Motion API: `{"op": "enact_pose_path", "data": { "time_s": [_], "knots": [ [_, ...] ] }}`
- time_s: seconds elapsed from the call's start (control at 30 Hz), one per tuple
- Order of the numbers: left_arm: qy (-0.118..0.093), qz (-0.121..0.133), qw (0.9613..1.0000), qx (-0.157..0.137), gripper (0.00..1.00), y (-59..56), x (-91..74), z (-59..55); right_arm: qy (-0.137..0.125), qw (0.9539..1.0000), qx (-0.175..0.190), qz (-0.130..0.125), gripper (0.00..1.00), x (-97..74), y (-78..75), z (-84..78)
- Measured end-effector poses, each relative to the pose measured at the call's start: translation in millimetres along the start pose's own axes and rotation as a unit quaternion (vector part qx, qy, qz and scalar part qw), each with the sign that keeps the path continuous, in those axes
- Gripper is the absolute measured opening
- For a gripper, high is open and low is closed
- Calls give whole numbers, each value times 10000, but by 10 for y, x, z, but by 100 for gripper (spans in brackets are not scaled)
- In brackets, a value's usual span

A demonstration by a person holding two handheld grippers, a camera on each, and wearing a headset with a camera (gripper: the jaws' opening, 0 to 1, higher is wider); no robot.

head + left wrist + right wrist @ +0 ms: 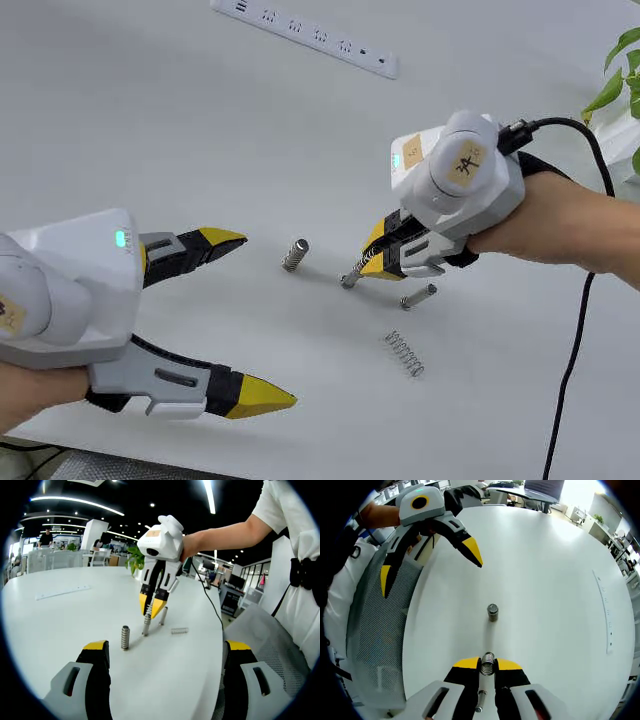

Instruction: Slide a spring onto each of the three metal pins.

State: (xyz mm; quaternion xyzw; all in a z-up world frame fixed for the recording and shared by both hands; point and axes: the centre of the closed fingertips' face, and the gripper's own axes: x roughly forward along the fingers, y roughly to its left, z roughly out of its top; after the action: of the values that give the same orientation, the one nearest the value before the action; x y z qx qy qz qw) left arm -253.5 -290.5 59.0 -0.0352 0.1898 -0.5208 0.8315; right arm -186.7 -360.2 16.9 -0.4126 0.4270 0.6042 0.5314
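a: what's furthest left?
b: the left gripper (250,318), in a hand at the near edge of the white table (150,150). its jaws are spread wide, and its yellow tips frame the work in its own view (166,647). the right gripper view sees it from the front, above the table edge (430,567)

a: and just past it?
b: the first pin (295,254) stands upright on the table, already wearing a spring. it's well apart from both grippers (125,637) (492,612)

a: then the right gripper?
b: yes, the right gripper (375,262) points steeply down, its jaws pinched narrow on the held spring (488,662). that spring sits around the upper part of the second pin (350,279), which is tilted, with its lower end on the table. the left gripper view shows the coil under the tips (152,607) and bare shaft below it (145,629)

a: further right?
b: the third pin (418,296) is bare and just beside the right gripper (163,616). i can't tell whether it's standing or lying. nearer the person, the loose spring (404,353) lies flat on the table (179,630)

a: anything else?
b: a white power strip (305,37) lies at the far side, a black cable (575,330) trails from the right gripper, and plant leaves (625,70) show at the right edge
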Motion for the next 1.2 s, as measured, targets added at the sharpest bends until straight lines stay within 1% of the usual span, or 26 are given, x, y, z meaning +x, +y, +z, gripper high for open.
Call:
{"op": "enact_pose_path", "data": {
  "time_s": [0.5, 0.63, 0.97, 1.2],
  "knots": [
    [-35, 11, 10000, -55, 94, 3, -10, -4, 1, 10000, 12, 26, 8, 101, 2, -14],
    [-40, 18, 10000, -61, 94, 10, -9, -3, -14, 10000, 36, 22, 8, 143, -28, -38],
    [-30, 13, 10000, -83, 93, 5, -8, -17, -33, 10000, 64, 7, 8, 211, -9, -62],
    [-29, 20, 10000, -90, 93, 13, -10, -19, -67, 9999, 102, -7, 8, 249, -47, -85]
  ]
}}
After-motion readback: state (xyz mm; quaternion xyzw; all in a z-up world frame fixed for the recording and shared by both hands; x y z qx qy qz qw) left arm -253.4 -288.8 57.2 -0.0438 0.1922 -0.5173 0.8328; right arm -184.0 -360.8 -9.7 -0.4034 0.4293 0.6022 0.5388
